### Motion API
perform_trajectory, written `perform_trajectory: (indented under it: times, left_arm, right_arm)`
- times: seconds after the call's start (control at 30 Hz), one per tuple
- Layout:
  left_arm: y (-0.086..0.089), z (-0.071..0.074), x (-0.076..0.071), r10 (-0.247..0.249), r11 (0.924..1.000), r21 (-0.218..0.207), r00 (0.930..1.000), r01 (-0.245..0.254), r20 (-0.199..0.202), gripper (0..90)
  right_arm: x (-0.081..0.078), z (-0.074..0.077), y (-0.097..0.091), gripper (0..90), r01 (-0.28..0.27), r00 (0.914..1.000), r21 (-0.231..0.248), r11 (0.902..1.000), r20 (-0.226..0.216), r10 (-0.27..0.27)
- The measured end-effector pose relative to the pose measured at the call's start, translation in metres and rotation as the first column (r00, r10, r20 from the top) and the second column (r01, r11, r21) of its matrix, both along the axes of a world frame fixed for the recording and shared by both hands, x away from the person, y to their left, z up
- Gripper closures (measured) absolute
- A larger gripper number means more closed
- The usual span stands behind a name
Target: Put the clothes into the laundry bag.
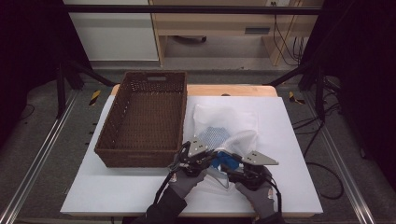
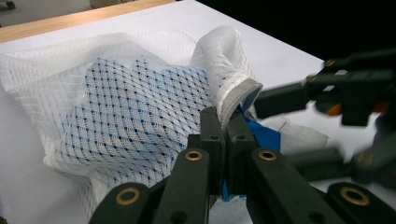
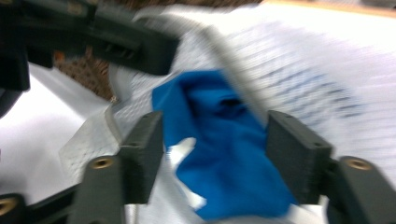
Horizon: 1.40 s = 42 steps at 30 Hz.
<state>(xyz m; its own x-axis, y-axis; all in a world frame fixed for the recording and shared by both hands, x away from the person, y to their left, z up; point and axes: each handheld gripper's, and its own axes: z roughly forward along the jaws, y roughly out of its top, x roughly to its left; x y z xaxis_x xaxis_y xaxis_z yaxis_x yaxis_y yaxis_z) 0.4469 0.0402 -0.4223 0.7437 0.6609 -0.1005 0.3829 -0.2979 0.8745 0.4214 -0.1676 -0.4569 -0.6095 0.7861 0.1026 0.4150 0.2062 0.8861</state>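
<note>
Two grippers work a soft, light mesh bag (image 1: 224, 128): left gripper (image 2: 223, 133) pinches its rim, right gripper (image 3: 215, 140) gapes around blue cloth (image 3: 224, 154); grip hems at six o'clock.

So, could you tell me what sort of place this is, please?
Probably a lab recording rig, not a home: a white table framed by black struts, floor rails, loose cables, and a staged basket.

High view: fixed above the near edge of the bench (image 1: 140, 196), facing forward and down, far off. Left tool view: close, looking low along its jaws at the mesh bag (image 2: 116, 116). Right tool view: closer, blurred. Shared by all: the bag's open mouth.
</note>
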Motion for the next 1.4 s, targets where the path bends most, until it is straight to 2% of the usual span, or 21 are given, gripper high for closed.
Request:
perform_trajectory:
  times: [0.1,0.17,0.3,0.33,0.37,0.43,0.5,0.6,0.67,0.7,0.73,0.8,0.9,0.97,1.07,1.1,1.2,1.23,1.3,1.33,1.4]
  left_arm:
    - [0.0,0.0,-0.001,-0.002,1.0,-0.002,1.0,0.002,0.002,87.8]
    - [0.0,0.0,-0.001,-0.005,1.0,-0.004,1.0,0.005,0.002,87.8]
    - [-0.001,0.001,-0.003,-0.01,0.9999,-0.009,0.9999,0.01,0.004,87.8]
    - [-0.002,0.001,-0.003,-0.013,0.9999,-0.011,0.9999,0.013,0.002,87.8]
    - [-0.002,0.002,-0.004,-0.015,0.9998,-0.013,0.9999,0.015,0.003,87.8]
    - [-0.004,0.004,-0.006,-0.028,0.9995,-0.014,0.9996,0.028,0.009,87.8]
    - [-0.005,0.009,-0.01,-0.037,0.999,-0.022,0.9991,0.038,0.022,87.8]
    - [-0.008,0.015,-0.016,-0.056,0.9978,-0.033,0.9978,0.057,0.037,87.8]
    - [-0.01,0.015,-0.017,-0.063,0.9978,-0.021,0.9975,0.064,0.034,87.7]
    - [-0.011,0.013,-0.017,-0.065,0.9978,-0.013,0.9975,0.065,0.03,87.6]
    - [-0.011,0.01,-0.016,-0.065,0.9978,-0.009,0.9976,0.065,0.021,87.6]
    - [-0.011,0.004,-0.013,-0.059,0.9982,0.0,0.9982,0.059,0.007,87.7]
    - [-0.006,-0.003,-0.009,-0.042,0.9991,0.004,0.9991,0.042,-0.007,87.7]
    - [-0.003,-0.006,-0.007,-0.033,0.9995,-0.001,0.9993,0.033,-0.018,87.7]
    - [0.001,-0.008,-0.006,-0.023,0.9997,-0.001,0.9995,0.023,-0.022,87.7]
    - [0.002,-0.008,-0.006,-0.021,0.9998,-0.003,0.9996,0.021,-0.019,87.7]
    - [0.0,-0.008,-0.005,-0.019,0.9998,-0.01,0.9996,0.019,-0.019,87.7]
    - [0.0,-0.007,-0.004,-0.02,0.9998,-0.008,0.9996,0.02,-0.018,87.7]
    - [-0.001,-0.007,-0.004,-0.022,0.9997,-0.008,0.9996,0.022,-0.017,87.7]
    - [-0.001,-0.007,-0.005,-0.022,0.9997,-0.006,0.9997,0.022,-0.015,87.7]
    - [-0.001,-0.006,-0.005,-0.02,0.9997,-0.01,0.9997,0.02,-0.016,87.7]
  right_arm:
    - [0.008,-0.014,0.02,40.2,-0.004,0.9993,-0.062,0.9981,-0.037,0.002]
    - [0.016,-0.024,0.029,52.6,0.014,0.9987,-0.123,0.9924,-0.047,-0.02]
    - [0.031,-0.031,0.03,79.4,0.045,0.9933,-0.106,0.9934,-0.101,-0.056]
    - [0.032,-0.03,0.031,82.4,0.053,0.9921,-0.102,0.9933,-0.107,-0.064]
    - [0.033,-0.028,0.031,83.6,0.061,0.9918,-0.099,0.9932,-0.106,-0.072]
    - [0.035,-0.021,0.031,84.4,0.084,0.9944,-0.085,0.9929,-0.058,-0.089]
    - [0.04,-0.012,0.031,84.4,0.122,0.9916,-0.072,0.9899,-0.033,-0.125]
    - [0.054,-0.008,0.028,84.1,0.209,0.9776,-0.098,0.9729,-0.002,-0.211]
    - [0.063,-0.014,0.025,83.9,0.264,0.9639,-0.118,0.9573,-0.005,-0.266]
    - [0.067,-0.018,0.024,83.5,0.277,0.9599,-0.132,0.9518,-0.008,-0.28]
    - [0.069,-0.021,0.025,83.0,0.278,0.9586,-0.141,0.9503,-0.025,-0.284]
    - [0.07,-0.024,0.026,79.8,0.261,0.9627,-0.151,0.9533,-0.031,-0.269]
    - [0.064,-0.018,0.02,71.8,0.21,0.9756,-0.133,0.9685,-0.035,-0.217]
    - [0.053,-0.011,0.009,66.8,0.168,0.985,-0.08,0.9826,-0.028,-0.17]
    - [0.033,0.0,-0.006,63.3,0.114,0.9934,-0.04,0.9927,-0.009,-0.114]
    - [0.026,0.001,-0.01,63.0,0.103,0.9947,-0.044,0.9937,-0.001,-0.103]
    - [0.016,-0.002,-0.014,56.7,0.061,0.9975,-0.082,0.9948,-0.029,-0.064]
    - [0.017,-0.006,-0.013,55.1,0.046,0.9979,-0.099,0.994,-0.042,-0.05]
    - [0.023,-0.017,-0.008,55.2,0.05,0.9962,-0.144,0.9883,-0.063,-0.06]
    - [0.027,-0.022,-0.005,59.1,0.06,0.9948,-0.166,0.9842,-0.071,-0.073]
    - [0.035,-0.03,-0.002,79.7,0.094,0.9894,-0.203,0.9747,-0.09,-0.114]
